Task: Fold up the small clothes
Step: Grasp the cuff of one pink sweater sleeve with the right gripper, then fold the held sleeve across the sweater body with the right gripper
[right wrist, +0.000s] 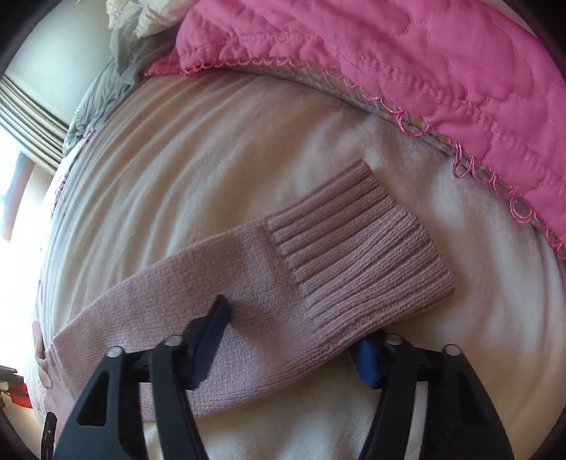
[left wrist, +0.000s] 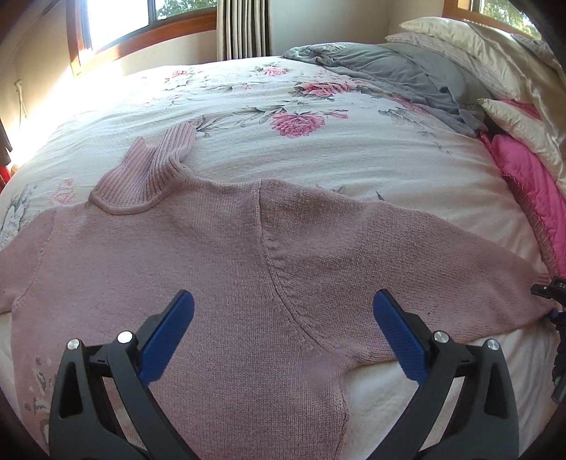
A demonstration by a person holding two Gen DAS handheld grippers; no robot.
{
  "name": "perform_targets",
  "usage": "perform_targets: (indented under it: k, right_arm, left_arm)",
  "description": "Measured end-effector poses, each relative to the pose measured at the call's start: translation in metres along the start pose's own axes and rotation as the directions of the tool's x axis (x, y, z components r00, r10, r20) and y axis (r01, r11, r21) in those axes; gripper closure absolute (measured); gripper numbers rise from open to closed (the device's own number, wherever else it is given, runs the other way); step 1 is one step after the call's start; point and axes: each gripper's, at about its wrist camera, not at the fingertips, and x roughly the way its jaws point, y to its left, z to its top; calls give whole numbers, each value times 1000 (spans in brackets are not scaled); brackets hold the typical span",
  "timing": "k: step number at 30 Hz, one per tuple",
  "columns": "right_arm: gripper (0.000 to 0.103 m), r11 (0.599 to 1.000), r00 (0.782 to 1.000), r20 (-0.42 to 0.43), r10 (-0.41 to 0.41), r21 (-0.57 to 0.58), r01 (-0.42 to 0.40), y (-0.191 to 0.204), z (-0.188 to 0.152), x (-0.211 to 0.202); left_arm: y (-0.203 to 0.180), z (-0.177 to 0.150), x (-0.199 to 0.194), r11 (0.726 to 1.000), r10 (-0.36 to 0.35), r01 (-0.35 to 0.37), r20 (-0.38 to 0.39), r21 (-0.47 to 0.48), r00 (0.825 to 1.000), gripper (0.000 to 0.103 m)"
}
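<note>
A pale pink knit sweater (left wrist: 219,247) with a ribbed turtleneck (left wrist: 148,180) lies flat on the bed. One sleeve stretches out to the right. My left gripper (left wrist: 283,300) hovers open over the sweater's body, blue pads wide apart and holding nothing. In the right wrist view the sleeve (right wrist: 269,283) ends in a ribbed cuff (right wrist: 361,247). My right gripper (right wrist: 293,325) is open and straddles the sleeve just behind the cuff. Its left finger (right wrist: 215,318) lies over the knit, and its right finger (right wrist: 366,357) is tucked partly under the sleeve's edge.
A white floral bedspread (left wrist: 283,116) covers the bed. A crumpled grey blanket (left wrist: 389,70) and cream pillows (left wrist: 477,46) lie at the far right, with a bright pink quilt (right wrist: 406,70) close beyond the cuff. Windows and a curtain (left wrist: 244,28) stand behind the bed.
</note>
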Motion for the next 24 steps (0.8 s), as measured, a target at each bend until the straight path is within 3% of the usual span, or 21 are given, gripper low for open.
perform_targets:
  k: [1, 2, 3, 5, 8, 14, 19, 24]
  right_arm:
    - [64, 1000, 1000, 6, 6, 5, -6, -1, 2, -1]
    - [80, 1000, 1000, 14, 10, 8, -11, -2, 2, -3]
    - [88, 1000, 1000, 21, 22, 10, -23, -3, 3, -5]
    - [94, 999, 998, 41, 39, 10, -39, -3, 3, -11]
    - [96, 997, 994, 92, 53, -59, -48, 11, -2, -23]
    - [96, 949, 975, 109, 193, -274, -157, 79, -33, -43]
    - [96, 854, 960, 48, 276, -471, -222, 151, -83, -45]
    - [96, 726, 964, -28, 265, -651, -219, 212, -144, -27]
  left_arm:
    - [3, 1, 2, 1000, 5, -5, -1, -3, 1000, 3]
    - [5, 2, 5, 1000, 11, -11, -5, -6, 1000, 3]
    - [8, 4, 8, 1000, 14, -15, -11, -11, 1000, 3]
    - [15, 5, 11, 1000, 9, -9, -25, -20, 1000, 3]
    - [25, 5, 12, 999, 12, -13, -29, -30, 1000, 3]
    - [45, 5, 8, 999, -9, 7, -39, -54, 999, 3]
    - [56, 7, 0, 993, -76, 71, -52, -92, 996, 3]
    - [54, 9, -6, 977, -182, 173, -68, -125, 981, 3]
